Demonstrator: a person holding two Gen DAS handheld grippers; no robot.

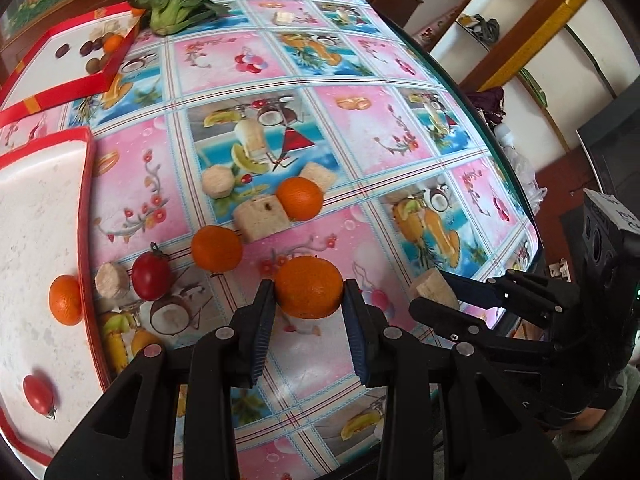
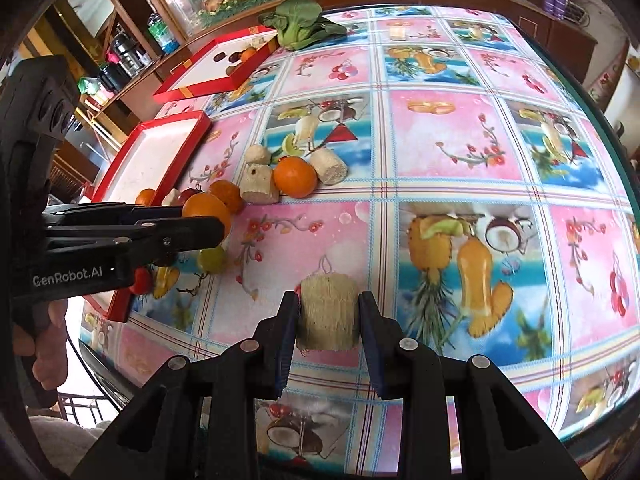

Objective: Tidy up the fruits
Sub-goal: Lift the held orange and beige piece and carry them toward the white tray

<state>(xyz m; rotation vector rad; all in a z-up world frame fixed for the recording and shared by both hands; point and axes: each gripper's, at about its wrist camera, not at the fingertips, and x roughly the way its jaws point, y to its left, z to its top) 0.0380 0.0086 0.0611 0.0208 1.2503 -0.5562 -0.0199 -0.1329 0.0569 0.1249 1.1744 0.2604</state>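
Note:
My left gripper [image 1: 309, 286] is shut on an orange [image 1: 309, 291], held above the patterned tablecloth. My right gripper [image 2: 329, 300] is shut on a pale fibrous cylinder piece [image 2: 329, 312], also lifted off the table. On the cloth lie two more oranges [image 1: 299, 198] [image 1: 216, 248], a red tomato [image 1: 151, 277] and several pale cylinder pieces [image 1: 260, 218]. The near red-rimmed white tray [image 1: 86, 216] holds an orange [image 1: 65, 300] and a small tomato [image 1: 39, 394]. The right gripper [image 1: 448, 286] shows at the right of the left wrist view, and the left gripper [image 2: 202, 216] at the left of the right wrist view.
A second red tray [image 1: 80, 86] at the far left holds small dark fruits and an orange. A green leafy vegetable [image 1: 176, 2] lies at the far table edge. The table's glass edge [image 1: 516, 184] curves along the right. Shelves and a cabinet stand beyond.

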